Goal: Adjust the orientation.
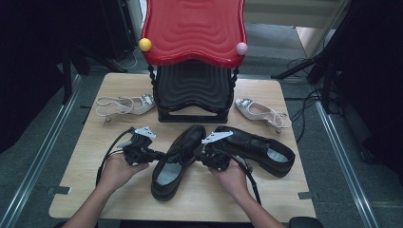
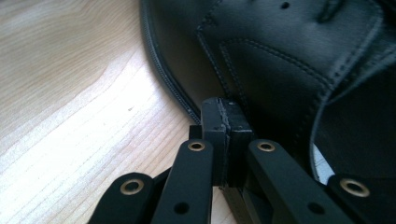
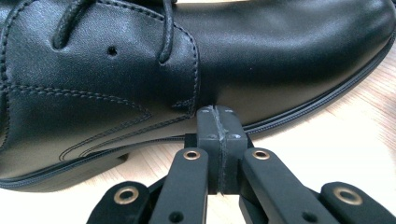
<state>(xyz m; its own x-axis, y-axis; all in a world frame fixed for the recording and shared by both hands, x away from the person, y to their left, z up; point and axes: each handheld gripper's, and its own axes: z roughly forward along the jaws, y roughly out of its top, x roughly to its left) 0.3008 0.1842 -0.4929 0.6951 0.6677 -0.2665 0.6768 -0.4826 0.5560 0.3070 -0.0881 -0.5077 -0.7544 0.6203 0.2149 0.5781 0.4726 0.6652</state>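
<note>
A black leather lace-up shoe [image 1: 175, 161] lies on the wooden table [image 1: 85, 161], toe pointing away, between my two grippers. My left gripper [image 1: 160, 154] is shut with nothing in it; its tips meet the shoe's left side [image 2: 261, 65] in the left gripper view [image 2: 227, 112]. My right gripper [image 1: 198, 156] is also shut and empty, its tips [image 3: 218, 116] against the shoe's right side [image 3: 140, 70] just above the sole. A second black shoe [image 1: 256, 148] lies to the right, behind the right gripper.
A red and black stepped rack [image 1: 192, 57] stands at the table's far middle. One pale heeled sandal [image 1: 124, 105] lies at the far left and another [image 1: 261, 112] at the far right. Dark stands and cables flank the table.
</note>
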